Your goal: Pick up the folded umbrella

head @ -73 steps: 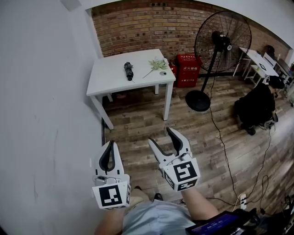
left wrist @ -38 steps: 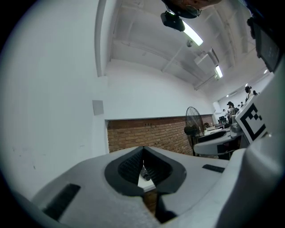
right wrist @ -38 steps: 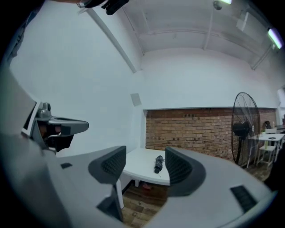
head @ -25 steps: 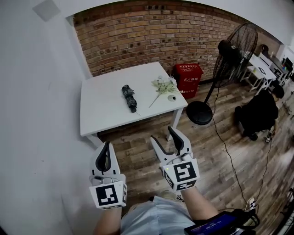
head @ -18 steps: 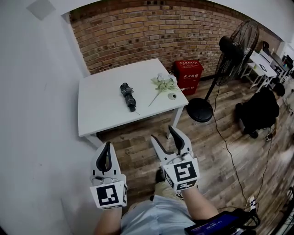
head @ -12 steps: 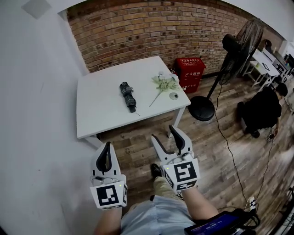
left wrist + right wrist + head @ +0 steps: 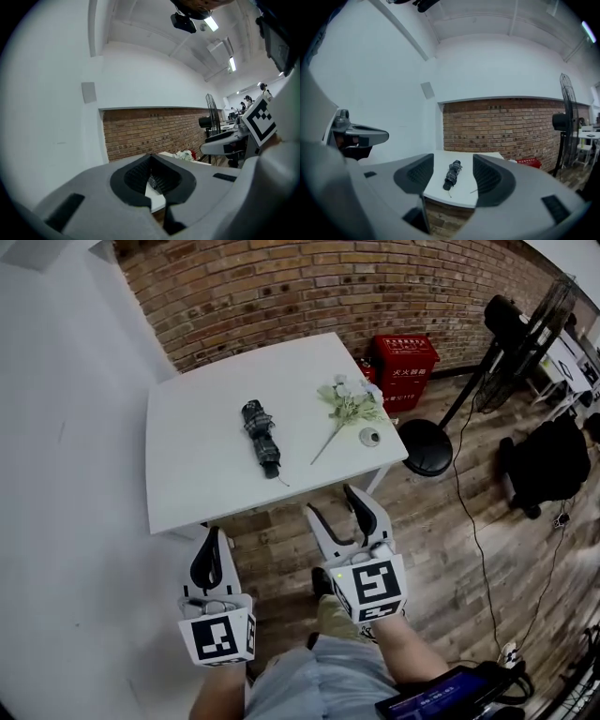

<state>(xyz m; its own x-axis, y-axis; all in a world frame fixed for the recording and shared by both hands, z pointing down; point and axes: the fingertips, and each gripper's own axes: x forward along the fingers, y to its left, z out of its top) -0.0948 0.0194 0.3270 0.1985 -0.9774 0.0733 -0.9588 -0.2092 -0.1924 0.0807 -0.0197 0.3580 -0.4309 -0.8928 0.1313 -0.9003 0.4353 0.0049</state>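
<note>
The folded black umbrella [image 7: 261,437] lies lengthwise near the middle of a white table [image 7: 192,456]. Both grippers hang over the wooden floor short of the table's near edge, apart from the umbrella. My left gripper [image 7: 210,540] has its jaws together, with nothing held. My right gripper [image 7: 342,512] stands open and empty. In the right gripper view the umbrella [image 7: 452,174] shows on the table [image 7: 438,185] in the gap of the right gripper [image 7: 452,177], well ahead of it. In the left gripper view a sliver of it [image 7: 154,182] shows through the hollow between the pads.
A sprig of pale flowers [image 7: 349,407] and a small round object [image 7: 369,436] lie at the table's right end. A red box [image 7: 406,356] stands by the brick wall. A floor fan [image 7: 427,446] and a crouching person in black [image 7: 547,465] are to the right.
The table and umbrella have come closer and now sit just ahead of the grippers. Both grippers keep the same jaw positions, left together and right apart.
</note>
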